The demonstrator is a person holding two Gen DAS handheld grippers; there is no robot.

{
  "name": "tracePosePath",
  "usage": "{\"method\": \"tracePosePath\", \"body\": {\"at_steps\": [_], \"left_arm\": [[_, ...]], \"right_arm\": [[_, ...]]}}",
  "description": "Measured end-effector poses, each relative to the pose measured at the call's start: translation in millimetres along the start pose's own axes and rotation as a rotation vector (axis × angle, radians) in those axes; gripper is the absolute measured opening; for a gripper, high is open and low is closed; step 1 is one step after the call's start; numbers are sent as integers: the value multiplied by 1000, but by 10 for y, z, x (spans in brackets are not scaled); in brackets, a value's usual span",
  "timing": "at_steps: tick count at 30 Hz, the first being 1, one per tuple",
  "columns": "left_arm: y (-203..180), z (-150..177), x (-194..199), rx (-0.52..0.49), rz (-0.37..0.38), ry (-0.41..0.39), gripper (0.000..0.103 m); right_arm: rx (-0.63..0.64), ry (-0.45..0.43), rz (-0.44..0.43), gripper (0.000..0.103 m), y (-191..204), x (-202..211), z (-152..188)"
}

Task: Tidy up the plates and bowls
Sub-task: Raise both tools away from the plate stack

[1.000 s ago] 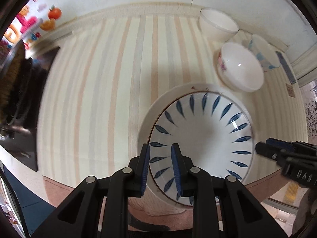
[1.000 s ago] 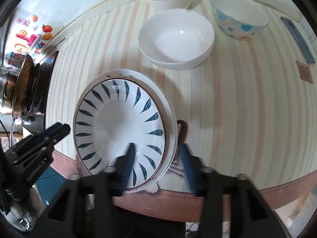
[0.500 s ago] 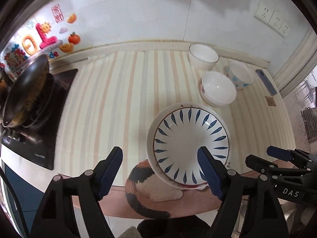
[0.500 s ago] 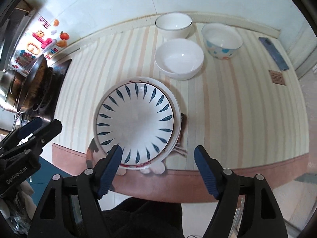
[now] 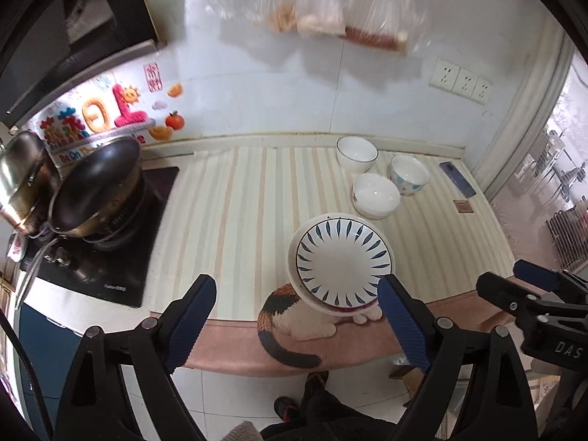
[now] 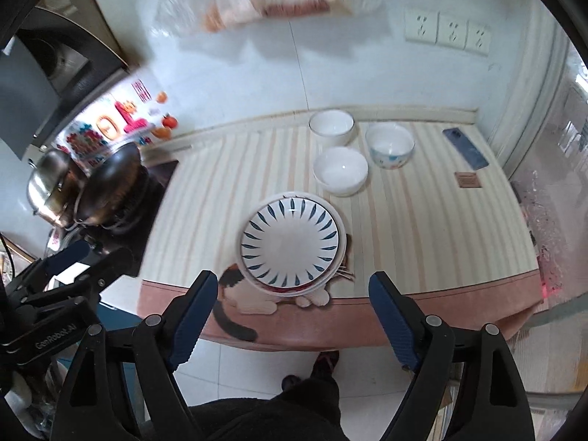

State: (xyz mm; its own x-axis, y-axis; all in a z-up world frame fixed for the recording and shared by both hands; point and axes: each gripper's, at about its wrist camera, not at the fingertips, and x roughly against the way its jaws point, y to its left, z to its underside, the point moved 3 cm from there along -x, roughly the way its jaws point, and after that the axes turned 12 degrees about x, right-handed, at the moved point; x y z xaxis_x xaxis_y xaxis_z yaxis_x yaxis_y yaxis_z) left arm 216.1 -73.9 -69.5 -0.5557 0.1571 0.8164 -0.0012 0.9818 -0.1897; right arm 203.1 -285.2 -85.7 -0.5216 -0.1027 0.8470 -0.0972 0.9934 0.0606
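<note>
One lower plate (image 6: 340, 237) mostly hidden underneath.

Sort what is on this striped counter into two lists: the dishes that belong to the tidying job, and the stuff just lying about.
Belongs to the job:
- stack of plates topped by the white plate with blue leaf marks
- shallow white bowl
- deep white bowl at the wall
- white bowl with blue dots

Just lying about:
- dark wok on the stove
- steel pot
- blue phone
- small brown square
</note>
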Motion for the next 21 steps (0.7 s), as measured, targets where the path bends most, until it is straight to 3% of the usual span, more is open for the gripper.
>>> {"method": "tracePosePath", "body": {"at_steps": [11,17,21], "left_arm": [[45,235,535,-11,46,-31,90],[-25,238,521,-27,73,-29,90],[-119,92,295,0,57,-57,90]], "right_arm": [[-2,-57,15,88,315,651,299],[-45,-60,-1,88,189,611,327],[-48,-56,8,88,-61,402,222]]}}
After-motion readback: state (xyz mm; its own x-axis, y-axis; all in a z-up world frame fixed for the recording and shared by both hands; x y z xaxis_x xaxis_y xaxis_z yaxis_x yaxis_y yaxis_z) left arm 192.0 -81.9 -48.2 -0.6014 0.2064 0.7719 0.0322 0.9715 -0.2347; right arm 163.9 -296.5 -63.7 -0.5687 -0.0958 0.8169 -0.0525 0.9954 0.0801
